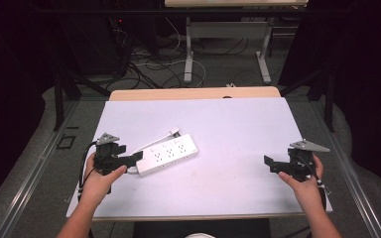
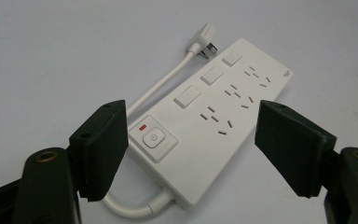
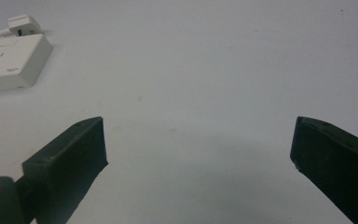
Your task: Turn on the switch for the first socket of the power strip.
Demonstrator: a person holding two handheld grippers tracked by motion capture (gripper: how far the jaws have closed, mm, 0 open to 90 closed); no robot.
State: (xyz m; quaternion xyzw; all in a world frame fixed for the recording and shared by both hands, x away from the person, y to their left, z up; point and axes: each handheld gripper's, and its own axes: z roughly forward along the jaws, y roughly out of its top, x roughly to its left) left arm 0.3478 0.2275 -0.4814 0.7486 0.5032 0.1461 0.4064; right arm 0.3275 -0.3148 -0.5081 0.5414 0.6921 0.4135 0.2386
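Left gripper [image 1: 138, 157] lower left of high view, jaws open astride end of white power strip [image 1: 167, 154], not pressing. Right gripper [image 1: 269, 162] lower right, jaws open, empty, over table [image 1: 228, 124].

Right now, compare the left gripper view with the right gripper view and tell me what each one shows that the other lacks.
Left gripper view alone: the power button with its red light, three white switches and the looped cord. Right gripper view alone: the strip's far end face and a wide stretch of bare white table. Shared: the power strip, its plug, and open black tongs with nothing between them.
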